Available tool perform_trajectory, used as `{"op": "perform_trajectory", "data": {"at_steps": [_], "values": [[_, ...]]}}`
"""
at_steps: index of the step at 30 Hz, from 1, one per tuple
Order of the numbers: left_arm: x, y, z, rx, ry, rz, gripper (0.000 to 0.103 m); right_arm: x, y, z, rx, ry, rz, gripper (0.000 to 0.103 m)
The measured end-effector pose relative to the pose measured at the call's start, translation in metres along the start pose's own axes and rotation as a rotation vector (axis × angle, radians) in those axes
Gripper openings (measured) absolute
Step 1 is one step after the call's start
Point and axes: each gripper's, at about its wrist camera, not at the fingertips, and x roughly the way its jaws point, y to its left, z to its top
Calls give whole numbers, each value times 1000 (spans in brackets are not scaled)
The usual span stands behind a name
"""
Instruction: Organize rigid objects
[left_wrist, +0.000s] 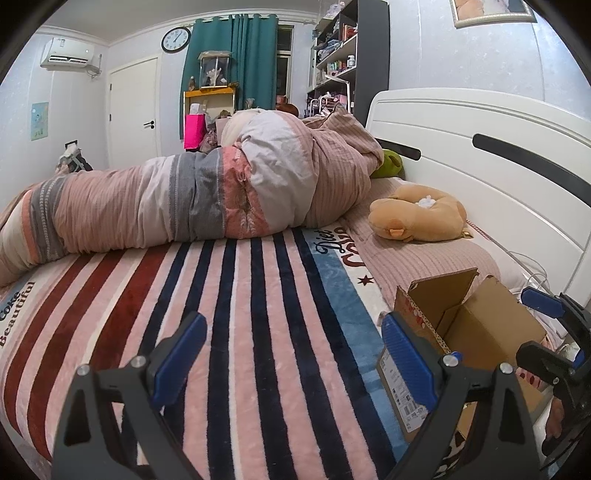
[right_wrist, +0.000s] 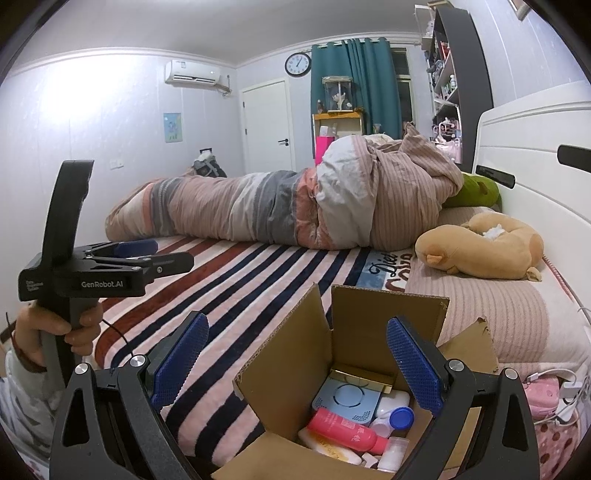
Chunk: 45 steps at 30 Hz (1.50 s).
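Note:
An open cardboard box (right_wrist: 354, 332) stands on the striped bed blanket (right_wrist: 236, 280). Inside lie a pink bottle (right_wrist: 343, 430), a light blue flat device (right_wrist: 347, 400), a white bottle with a blue cap (right_wrist: 397, 417) and other small containers. My right gripper (right_wrist: 297, 363) is open and empty, hovering over the box. My left gripper (left_wrist: 293, 358) is open and empty above the blanket (left_wrist: 236, 295), left of the box (left_wrist: 469, 332). It also shows in the right wrist view (right_wrist: 147, 253), held in a hand. The right gripper (left_wrist: 554, 332) shows at the left view's right edge.
A rolled striped duvet (right_wrist: 280, 206) lies across the bed behind. A tan plush toy (right_wrist: 480, 247) and a green plush (right_wrist: 476, 192) sit near the white headboard (right_wrist: 535, 155). Cables and a pink item (right_wrist: 546, 395) lie right of the box.

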Motion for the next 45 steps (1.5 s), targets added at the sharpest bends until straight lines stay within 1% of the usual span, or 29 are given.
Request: {"op": "perform_trajectory", "data": {"at_steps": [24,45], "values": [[3,0,-3,-10,6,12,94,5,7,-1,14,2,-8,97],[4,1,-6,-23,6,8,94,6,8,-2,15,2,-10,97]]}}
